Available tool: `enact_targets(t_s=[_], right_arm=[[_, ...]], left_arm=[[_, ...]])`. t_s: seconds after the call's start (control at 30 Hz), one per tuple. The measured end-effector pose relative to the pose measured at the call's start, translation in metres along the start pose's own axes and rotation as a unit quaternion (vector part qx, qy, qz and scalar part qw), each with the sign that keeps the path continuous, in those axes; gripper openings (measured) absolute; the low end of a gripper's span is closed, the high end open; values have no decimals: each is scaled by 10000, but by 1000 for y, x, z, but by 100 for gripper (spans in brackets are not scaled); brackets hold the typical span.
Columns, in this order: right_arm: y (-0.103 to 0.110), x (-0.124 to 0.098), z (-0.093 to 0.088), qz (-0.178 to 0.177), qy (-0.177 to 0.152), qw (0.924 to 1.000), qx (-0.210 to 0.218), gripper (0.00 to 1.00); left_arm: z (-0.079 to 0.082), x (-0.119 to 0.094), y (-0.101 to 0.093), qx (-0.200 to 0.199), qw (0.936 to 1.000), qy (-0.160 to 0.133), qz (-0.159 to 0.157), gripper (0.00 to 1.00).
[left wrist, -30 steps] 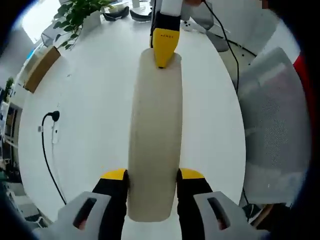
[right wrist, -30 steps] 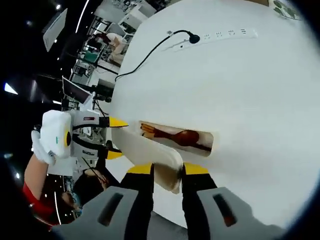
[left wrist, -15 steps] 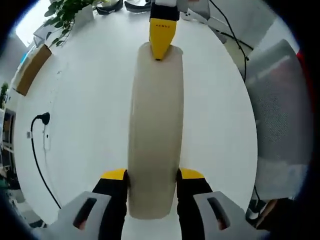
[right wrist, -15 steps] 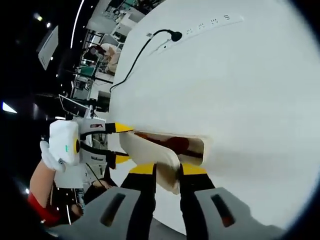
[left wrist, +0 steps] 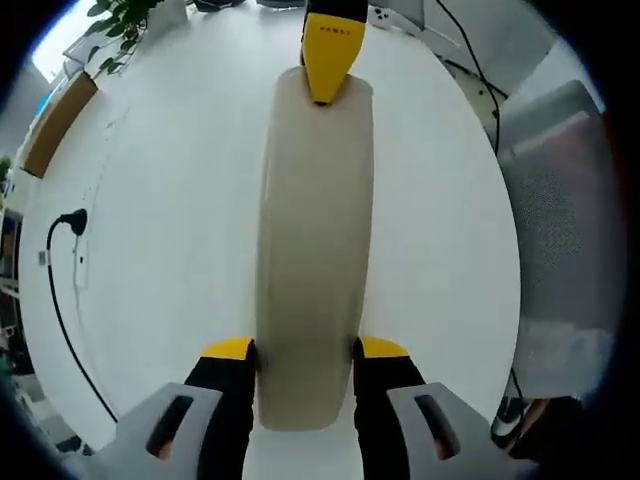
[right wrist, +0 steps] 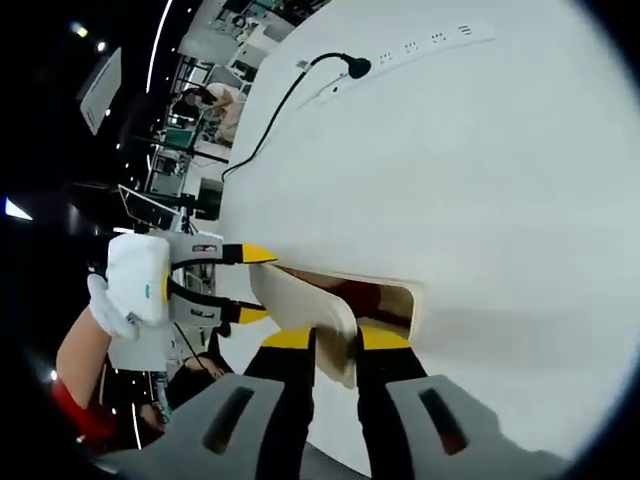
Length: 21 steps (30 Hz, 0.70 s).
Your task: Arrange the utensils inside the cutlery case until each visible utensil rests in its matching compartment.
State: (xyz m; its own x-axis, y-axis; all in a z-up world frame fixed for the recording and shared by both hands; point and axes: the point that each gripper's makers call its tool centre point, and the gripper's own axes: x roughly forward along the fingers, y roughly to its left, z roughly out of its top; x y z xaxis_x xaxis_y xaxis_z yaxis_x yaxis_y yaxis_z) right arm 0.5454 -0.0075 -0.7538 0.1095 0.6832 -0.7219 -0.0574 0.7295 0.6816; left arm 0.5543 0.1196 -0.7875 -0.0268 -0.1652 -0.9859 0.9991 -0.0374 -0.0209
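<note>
A long cream lid (left wrist: 312,250) of the cutlery case hangs over the white table (left wrist: 170,230), held at both ends. My left gripper (left wrist: 305,350) is shut on its near end, and the right gripper's yellow tip (left wrist: 328,55) clamps the far end. In the right gripper view my right gripper (right wrist: 335,338) is shut on the lid (right wrist: 300,298), which tilts low over the case (right wrist: 412,305). A dark sliver of wooden utensils (right wrist: 352,292) shows in the narrow gap. The left gripper (right wrist: 255,284) grips the lid's other end, held by a gloved hand (right wrist: 100,305).
A power strip (right wrist: 425,43) with a black plug (right wrist: 355,67) and cable lies on the table. A plant (left wrist: 120,30), a cardboard box (left wrist: 55,125) and a grey chair (left wrist: 560,200) stand around the table's edge.
The lid has come down closer over the case. The spoon and other utensils that showed plainly a second ago are now almost covered.
</note>
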Motion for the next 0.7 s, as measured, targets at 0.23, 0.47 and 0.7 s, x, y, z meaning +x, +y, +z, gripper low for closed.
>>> enact_targets(t_s=[0.23, 0.47, 0.7], right_arm=[[-5, 3, 0, -63, 45, 10000, 35, 13], [-20, 8, 2, -153, 2, 9998, 106, 14], [-35, 13, 1, -418, -130, 9990, -62, 15]], left_arm=[[1, 10, 0, -98, 9999, -9, -74, 39], [3, 15, 3, -110, 9998, 7, -151, 39], [8, 22, 4, -101, 9999, 32, -83, 39]])
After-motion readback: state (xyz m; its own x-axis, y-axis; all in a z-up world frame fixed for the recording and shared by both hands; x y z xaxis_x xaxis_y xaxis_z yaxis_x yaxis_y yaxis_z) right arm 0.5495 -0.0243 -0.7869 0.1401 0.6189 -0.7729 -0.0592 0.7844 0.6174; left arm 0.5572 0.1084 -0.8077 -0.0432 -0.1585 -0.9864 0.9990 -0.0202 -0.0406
